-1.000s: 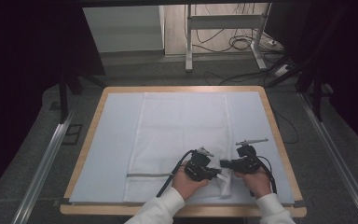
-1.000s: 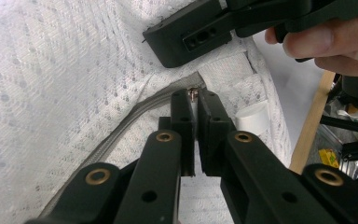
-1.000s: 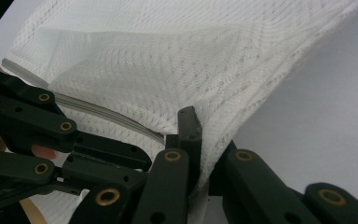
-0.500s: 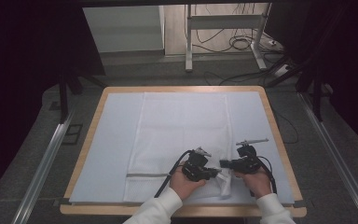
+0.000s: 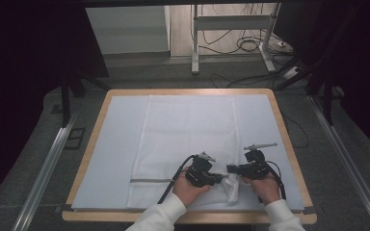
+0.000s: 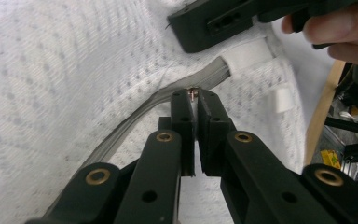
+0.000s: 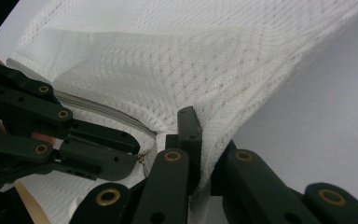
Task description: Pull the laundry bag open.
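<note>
A white mesh bag (image 5: 188, 130) lies flat on the pale blue mat (image 5: 118, 144), with a grey zipper (image 5: 149, 181) running along its near end. My left gripper (image 5: 220, 179) is shut on the small metal zipper pull (image 6: 193, 93) at the end of the zipper (image 6: 130, 130). Facing it from the right, my right gripper (image 5: 231, 169) is shut on the bag's mesh (image 7: 205, 88) just past the zipper's end, lifting that corner into a ridge. In the right gripper view, the left gripper (image 7: 133, 161) meets the zipper (image 7: 98, 108) from the left.
The mat covers a wooden-edged table (image 5: 289, 144). The person's white sleeves (image 5: 159, 216) come in over the near edge. Beyond the table are metal stand legs (image 5: 195, 43) and cables (image 5: 250, 45) on the floor, and rails (image 5: 48, 163) run along both sides.
</note>
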Tool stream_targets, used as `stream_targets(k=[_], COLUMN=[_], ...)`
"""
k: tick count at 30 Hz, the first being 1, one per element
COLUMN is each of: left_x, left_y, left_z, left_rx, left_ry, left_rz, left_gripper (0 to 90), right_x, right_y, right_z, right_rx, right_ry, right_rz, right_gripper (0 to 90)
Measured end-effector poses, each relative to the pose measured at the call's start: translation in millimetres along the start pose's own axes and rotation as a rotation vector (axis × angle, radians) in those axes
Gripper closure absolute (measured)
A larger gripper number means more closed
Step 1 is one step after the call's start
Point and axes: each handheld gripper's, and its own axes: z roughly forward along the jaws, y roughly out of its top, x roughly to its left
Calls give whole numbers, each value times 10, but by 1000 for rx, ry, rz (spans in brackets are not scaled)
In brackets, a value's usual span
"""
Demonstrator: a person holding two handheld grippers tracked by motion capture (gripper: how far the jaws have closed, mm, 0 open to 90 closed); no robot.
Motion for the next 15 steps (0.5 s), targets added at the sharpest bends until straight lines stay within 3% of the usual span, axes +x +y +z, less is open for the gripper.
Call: stream_targets(k=[15], left_x=[111], left_y=[-74], left_z=[-67], left_rx=[-4], left_ry=[8], left_rz=[-26], left_gripper=[870], right_x=[-11], right_y=[-6], right_z=[-30], right_rx=[-7], right_ry=[3], right_rz=[1], right_gripper=[883])
